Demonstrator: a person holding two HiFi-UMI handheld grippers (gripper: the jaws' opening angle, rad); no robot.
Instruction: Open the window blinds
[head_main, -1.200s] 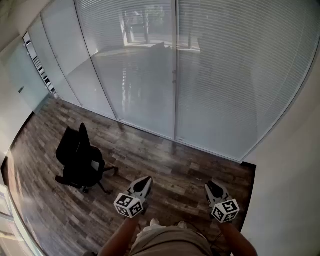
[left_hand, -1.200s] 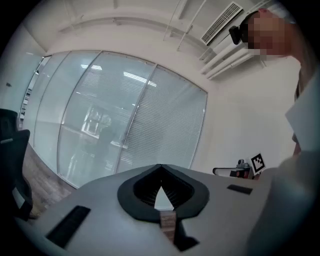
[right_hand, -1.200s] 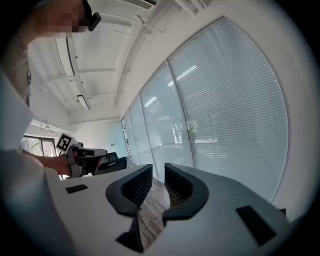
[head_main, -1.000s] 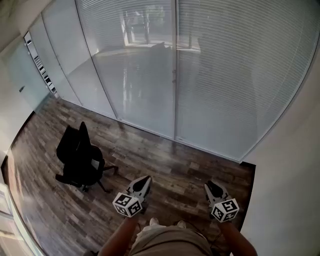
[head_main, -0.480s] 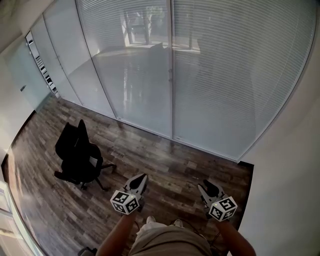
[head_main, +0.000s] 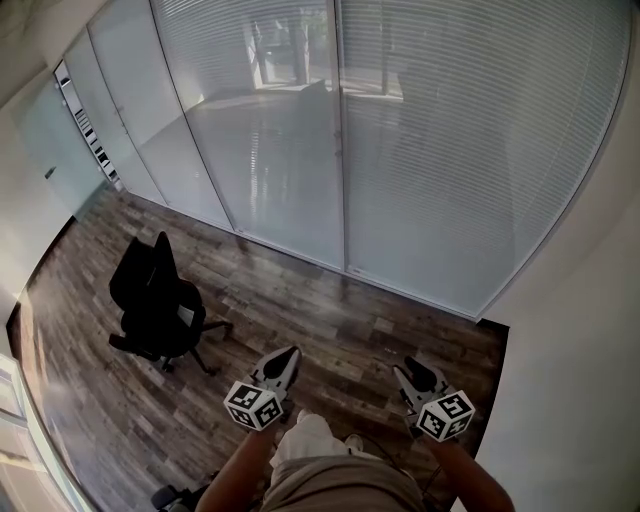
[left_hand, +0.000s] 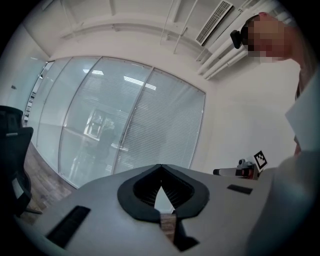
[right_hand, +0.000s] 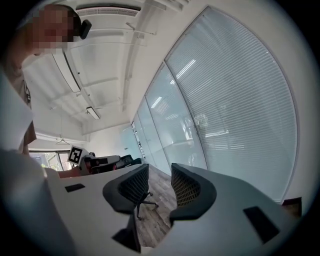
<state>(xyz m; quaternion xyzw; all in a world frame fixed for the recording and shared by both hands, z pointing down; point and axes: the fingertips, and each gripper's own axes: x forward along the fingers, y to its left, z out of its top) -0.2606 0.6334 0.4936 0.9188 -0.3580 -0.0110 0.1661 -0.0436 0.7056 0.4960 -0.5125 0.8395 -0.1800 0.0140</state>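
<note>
With the left gripper jaws shut on nothing and the right gripper jaws apart and empty, the closed blinds hang well ahead across the floor, so walk close and find their control, which I cannot make out from here.

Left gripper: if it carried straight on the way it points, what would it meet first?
Likely the glass wall with closed blinds. Only bare wooden floor lies between it and the left gripper, whose fingers are shut. Depth is uncertain.
</note>
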